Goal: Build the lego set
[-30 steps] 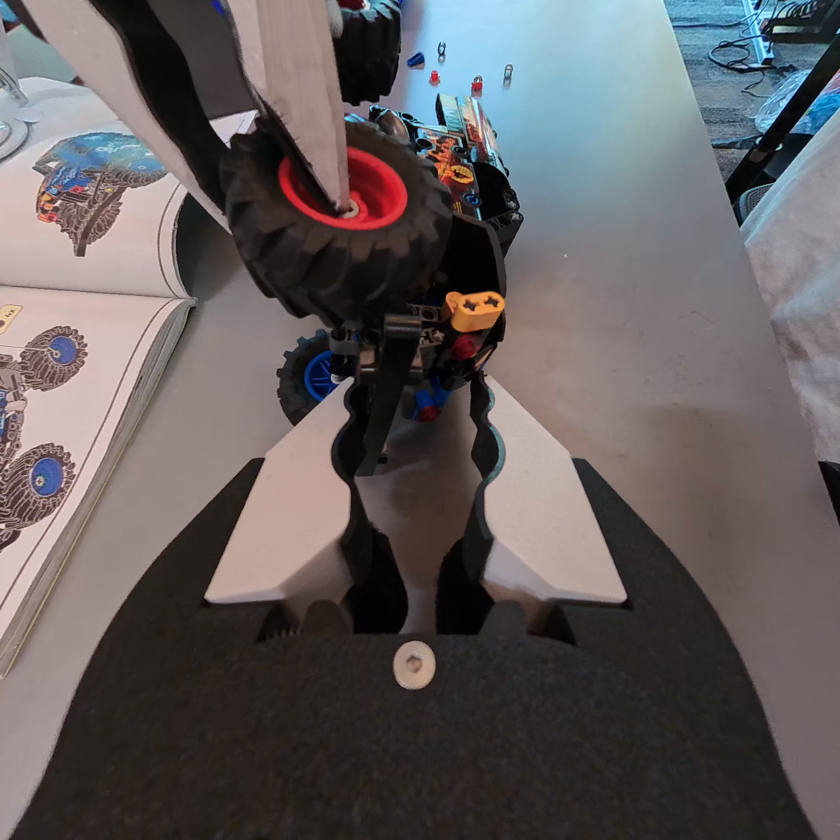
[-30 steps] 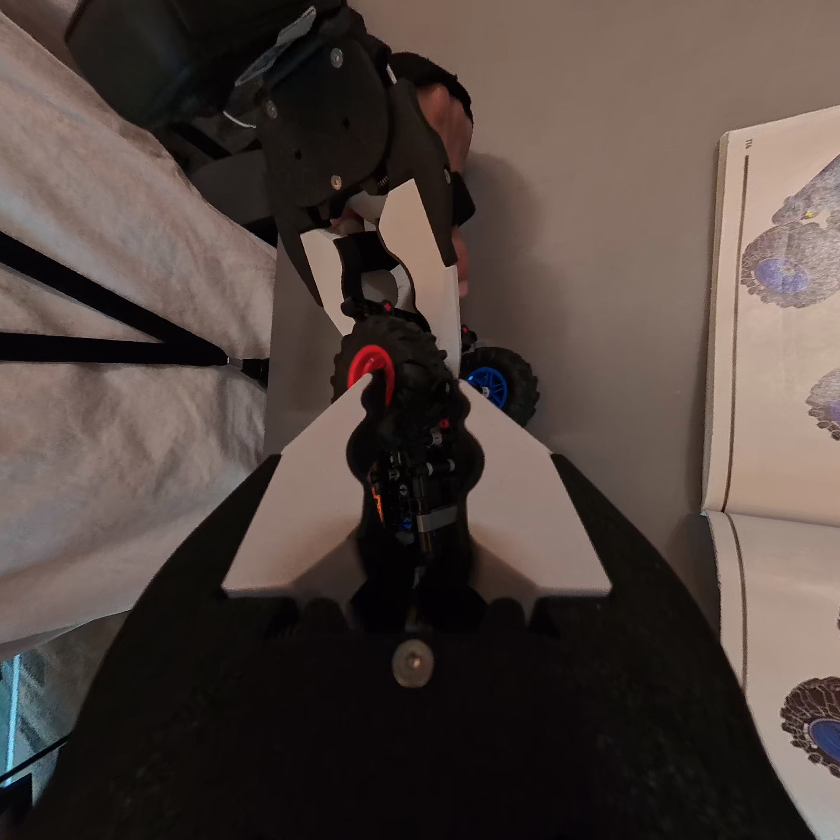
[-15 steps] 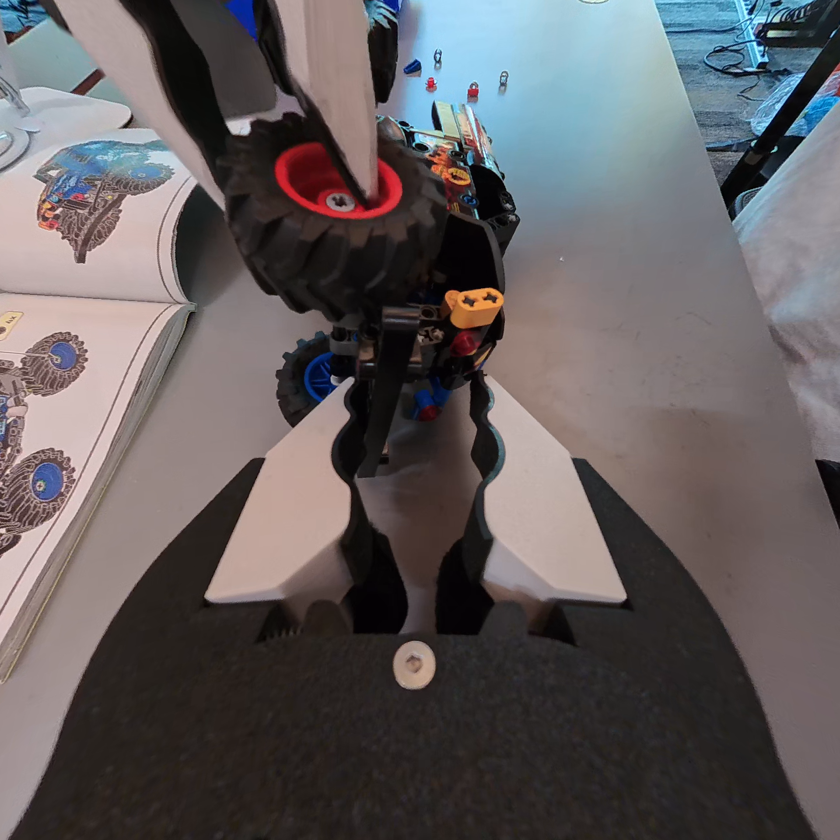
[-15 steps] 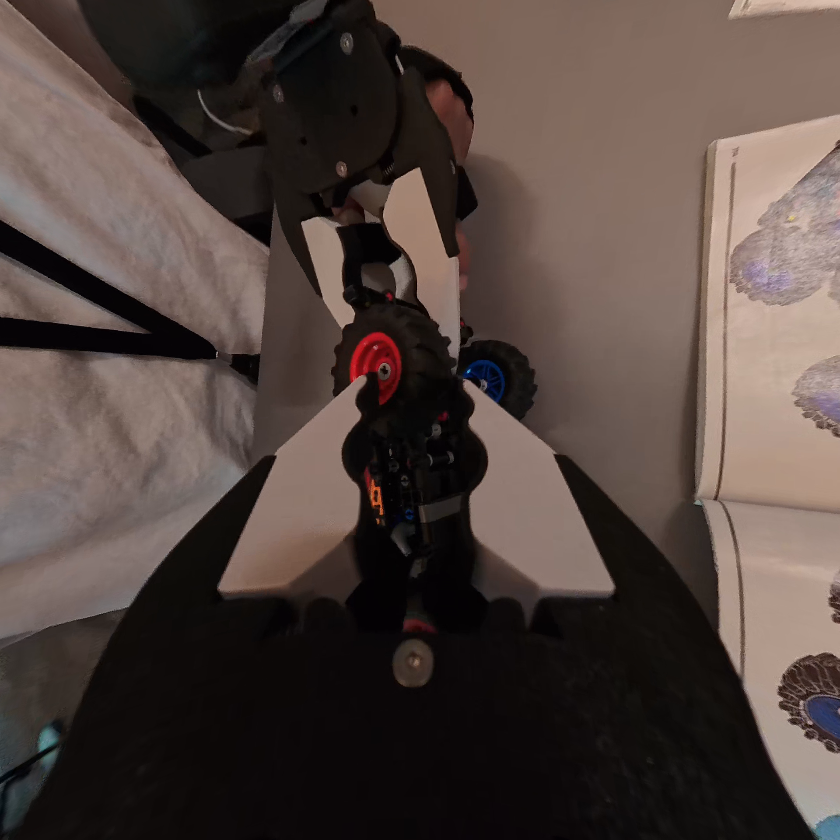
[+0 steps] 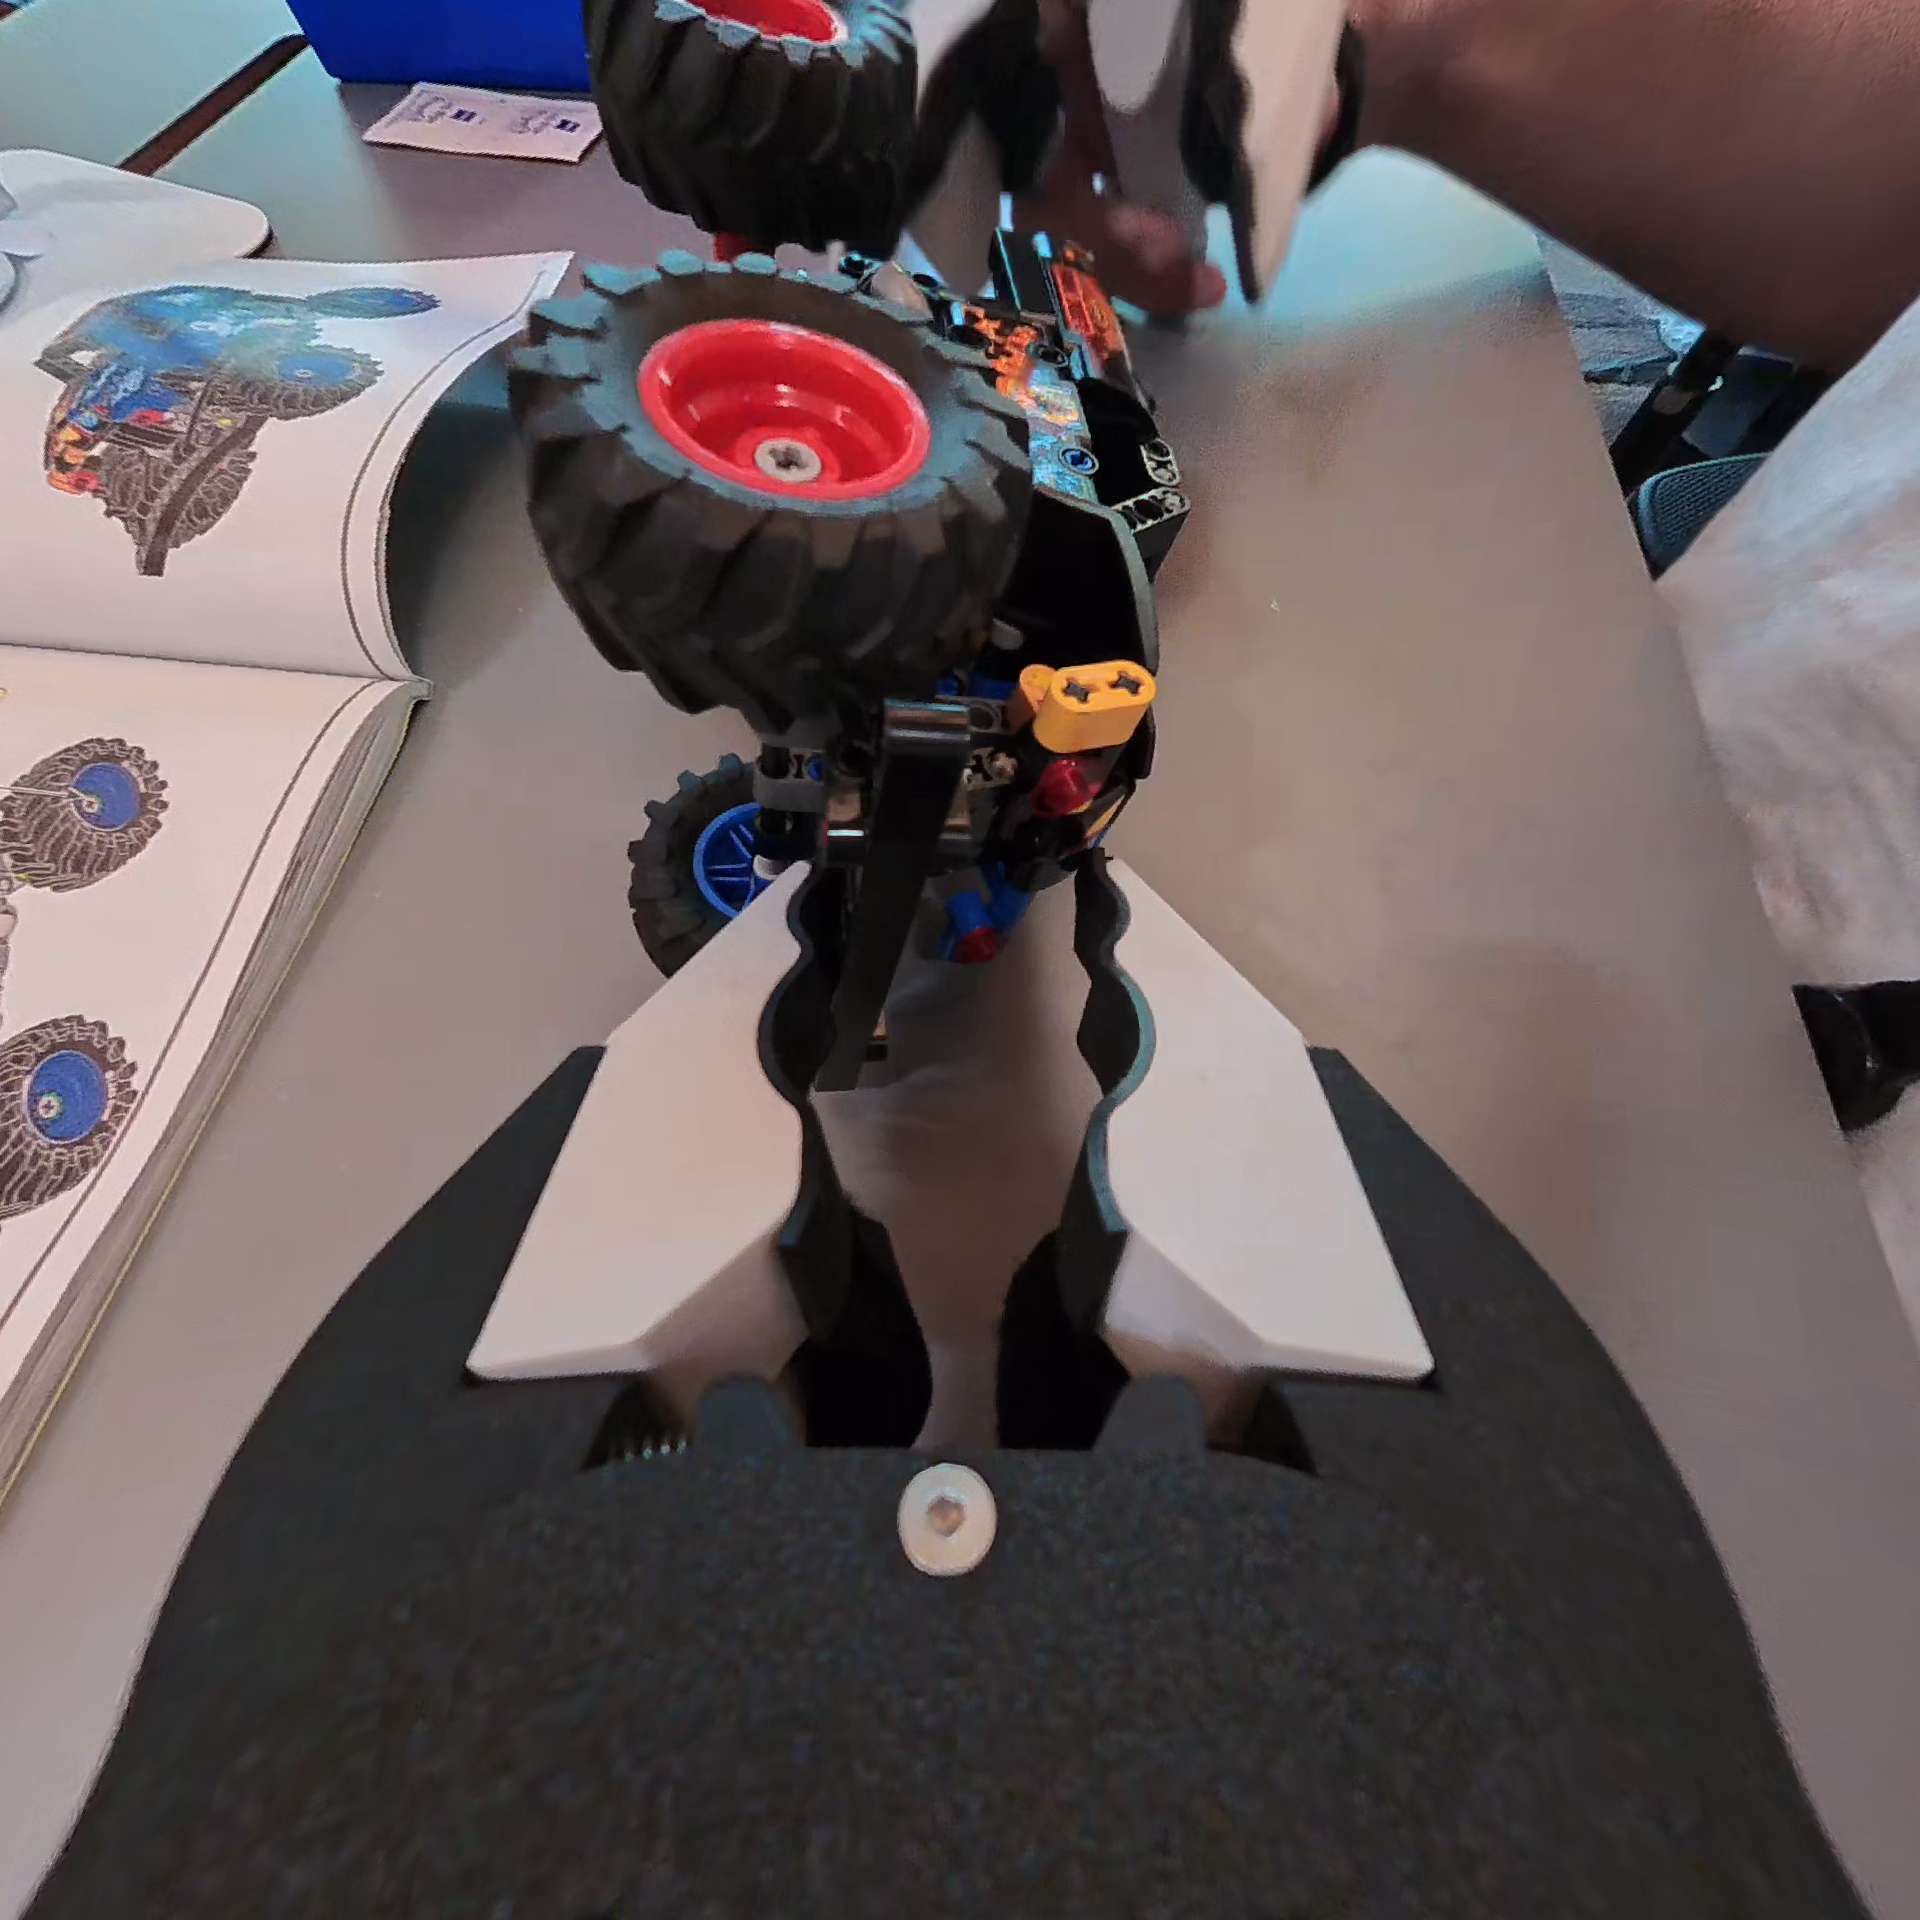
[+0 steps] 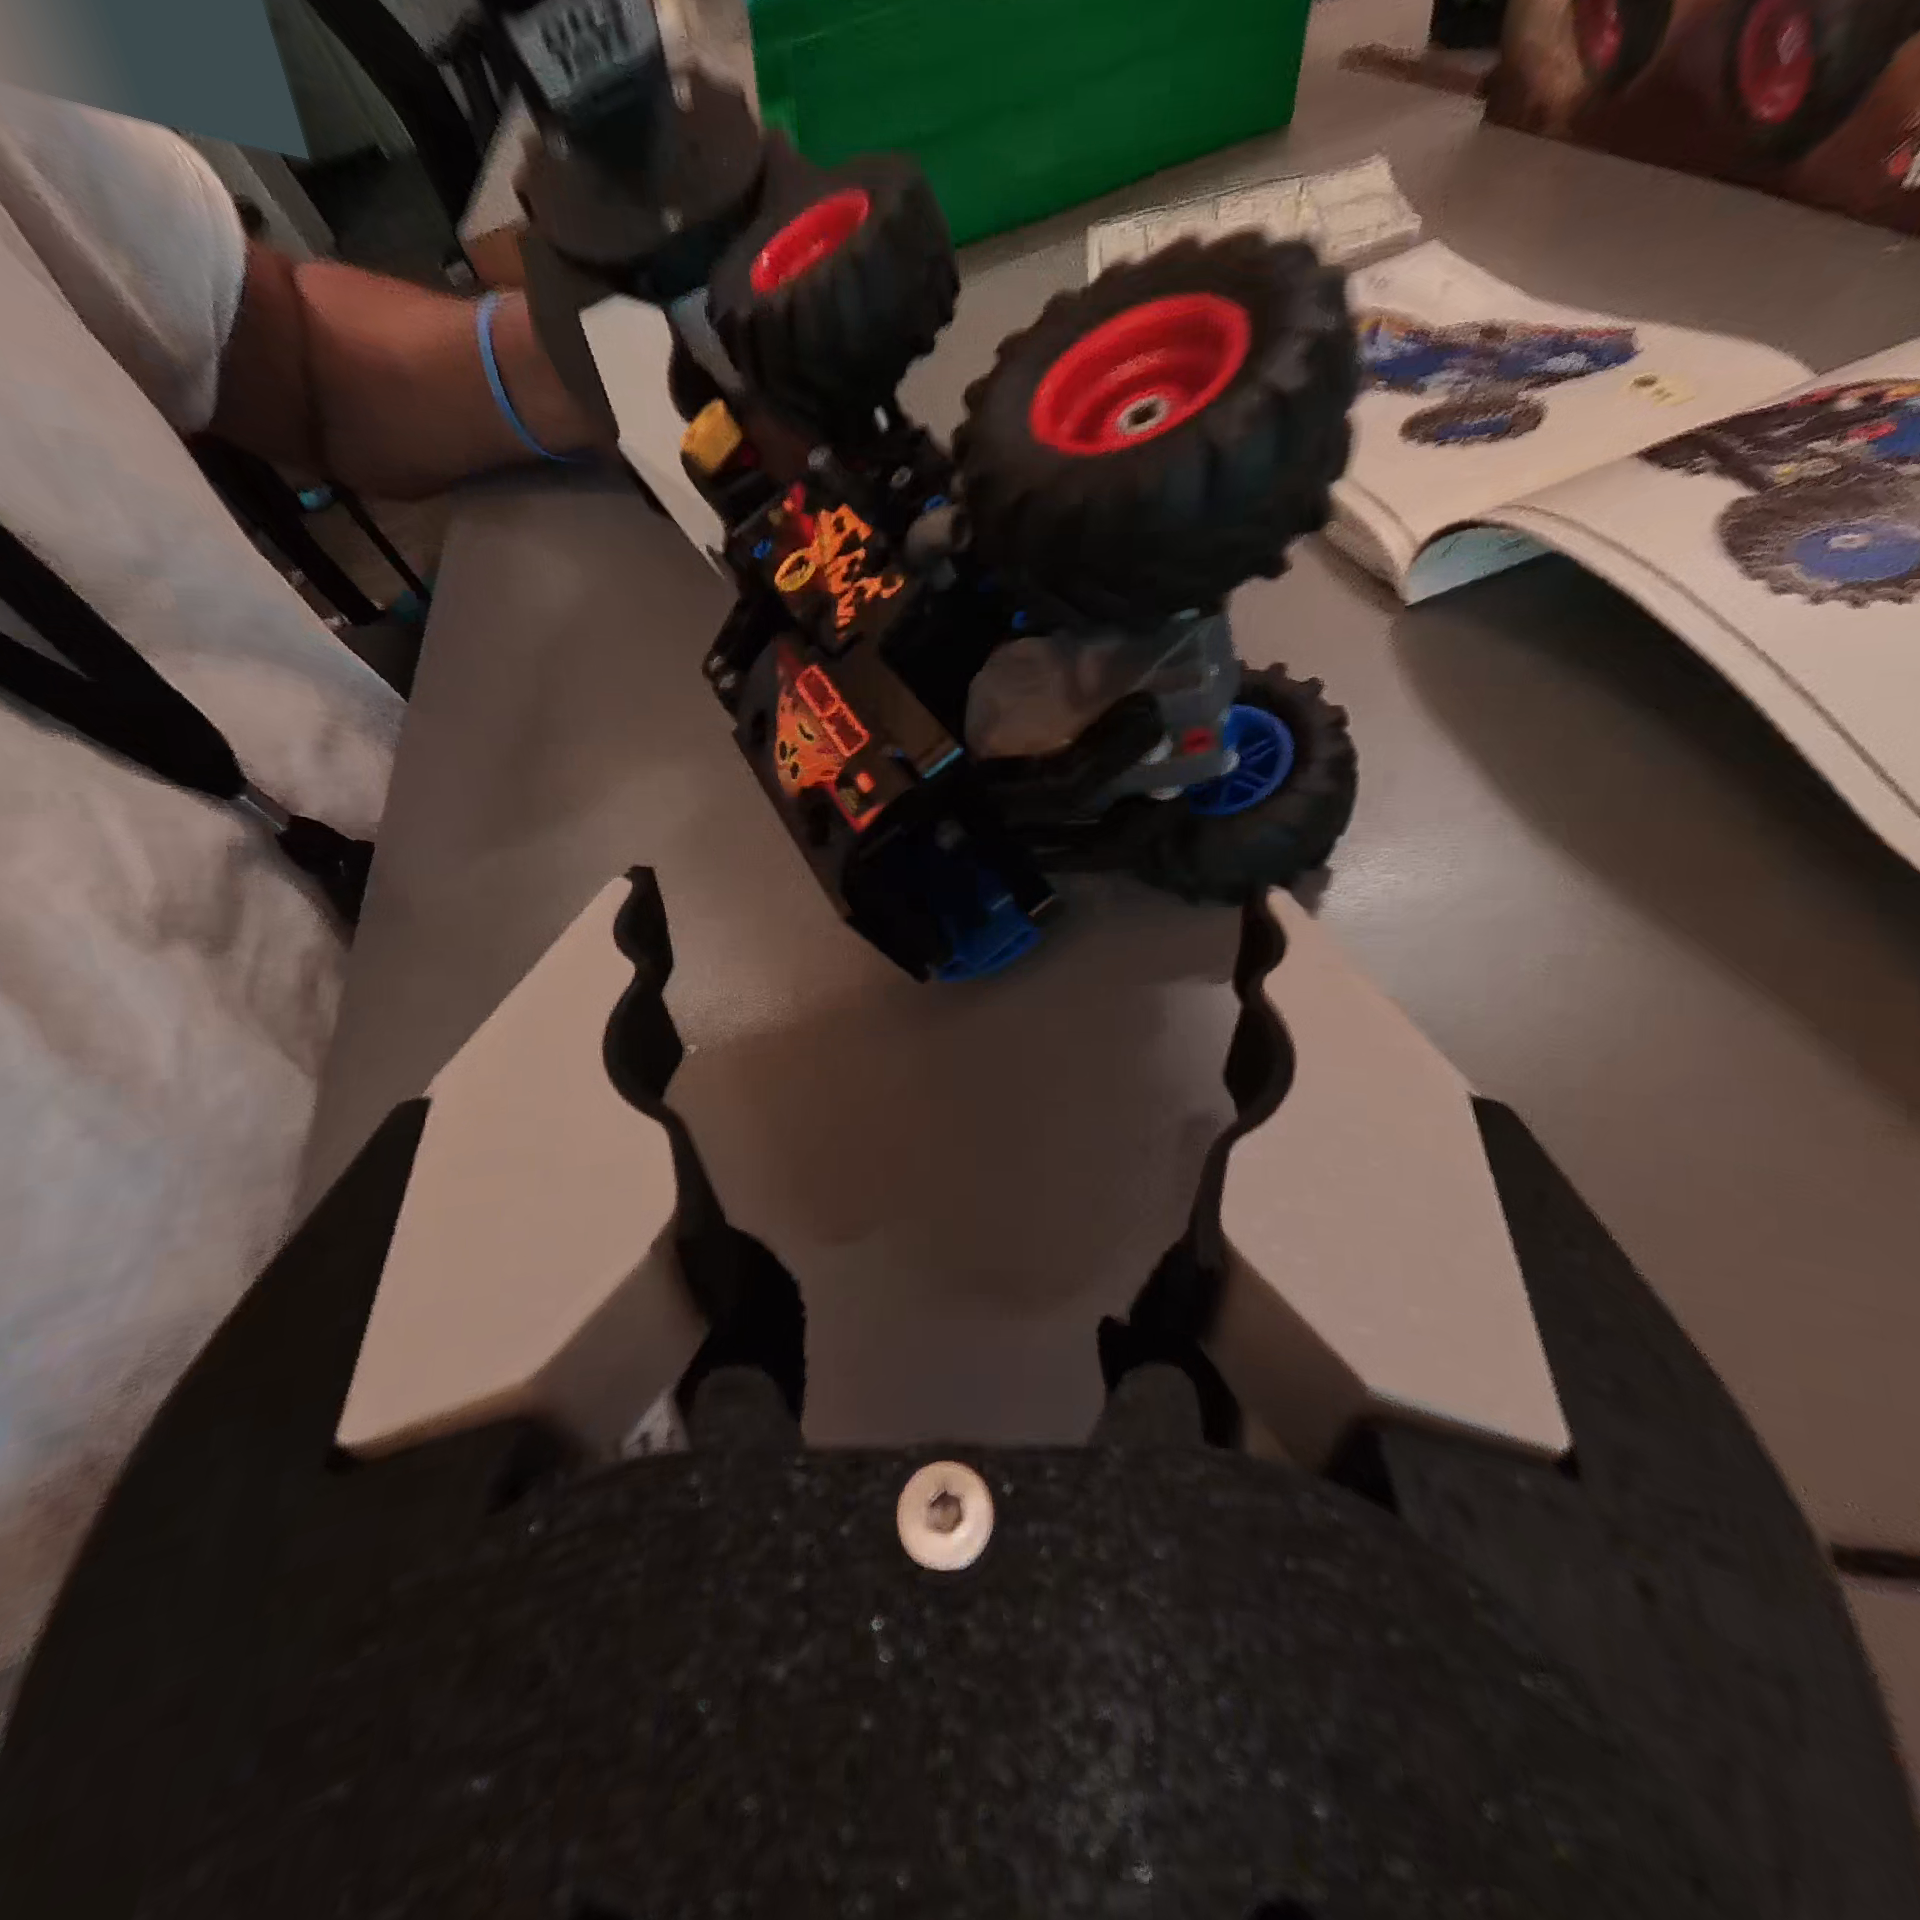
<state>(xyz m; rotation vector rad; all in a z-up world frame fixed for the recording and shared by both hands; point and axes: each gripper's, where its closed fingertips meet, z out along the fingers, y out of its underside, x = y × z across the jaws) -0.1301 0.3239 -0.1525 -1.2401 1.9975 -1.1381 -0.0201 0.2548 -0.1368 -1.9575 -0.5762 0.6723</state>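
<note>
The lego monster truck (image 5: 1039,436) lies tilted on its side on the grey table (image 5: 1403,831). One big red-hubbed wheel (image 5: 779,468) faces up, a second red wheel (image 5: 748,104) sits behind it, and a blue-hubbed wheel (image 5: 707,862) is down at the table. My left gripper (image 5: 951,883) is shut on the truck's near end, with a black beam (image 5: 894,894) between its fingers. My right gripper (image 6: 945,894) is open and empty, just short of the truck's (image 6: 831,644) other end. It shows blurred in the left wrist view (image 5: 1174,208).
An open instruction booklet (image 5: 208,520) lies left of the truck and also shows in the right wrist view (image 6: 1662,468). A green bin (image 6: 1018,94) and the set's box (image 6: 1714,83) stand at the back. A blue box (image 5: 436,42) stands far left. White cloth (image 5: 1818,623) borders the table edge. The grippers' ends are close to 15 cm from one another.
My right gripper let go of the truck by the red wheel, opened and pulled back from it. My left gripper kept its hold and the truck stayed tilted.
</note>
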